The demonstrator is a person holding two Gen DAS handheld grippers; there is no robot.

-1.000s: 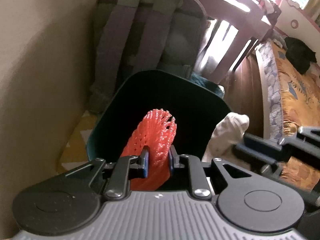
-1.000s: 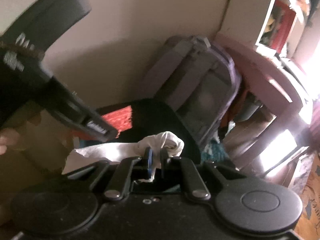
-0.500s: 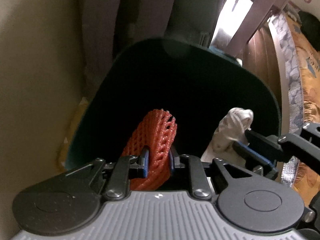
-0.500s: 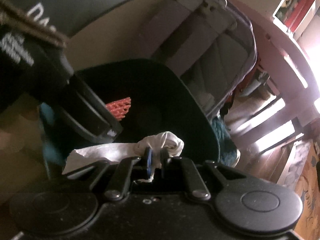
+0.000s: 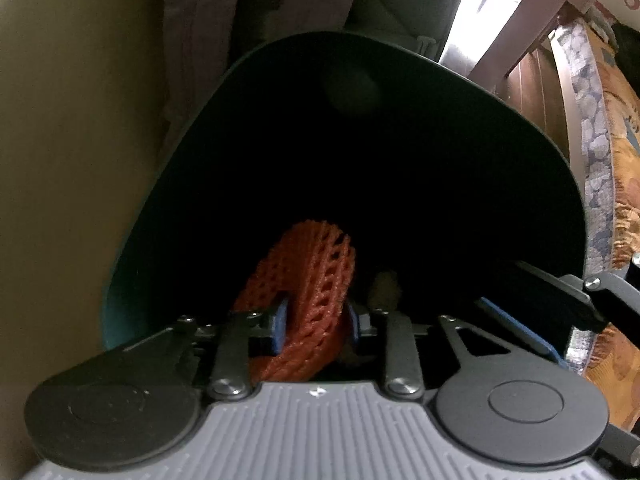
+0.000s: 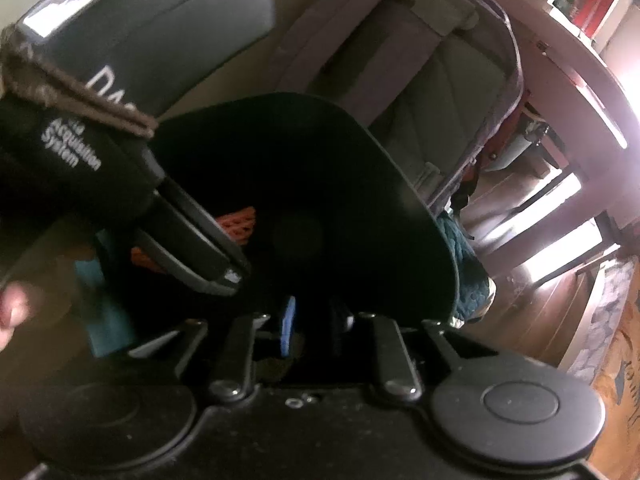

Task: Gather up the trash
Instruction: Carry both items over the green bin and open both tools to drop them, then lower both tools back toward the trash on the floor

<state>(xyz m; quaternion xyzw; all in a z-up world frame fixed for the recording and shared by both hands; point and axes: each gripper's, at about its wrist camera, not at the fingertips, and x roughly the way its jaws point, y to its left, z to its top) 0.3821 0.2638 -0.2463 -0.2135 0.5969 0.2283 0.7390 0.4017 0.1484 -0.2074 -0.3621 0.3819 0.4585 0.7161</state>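
In the left wrist view, the left tongs (image 5: 316, 322) point down into the dark green trash bin (image 5: 552, 152), and the orange foam net (image 5: 308, 292) stands between the two blue pads. The jaws have just been opening, yet the net fills the gap and seems to touch both pads, so it is not free; I would spread them more and wait until it drops before lifting. In the right wrist view, the right tongs (image 6: 314, 322) are also over the bin, and their jaws have just been opening with nothing between them. The paper is not visible here; a pale lump deep in the bin in the left view may be it.
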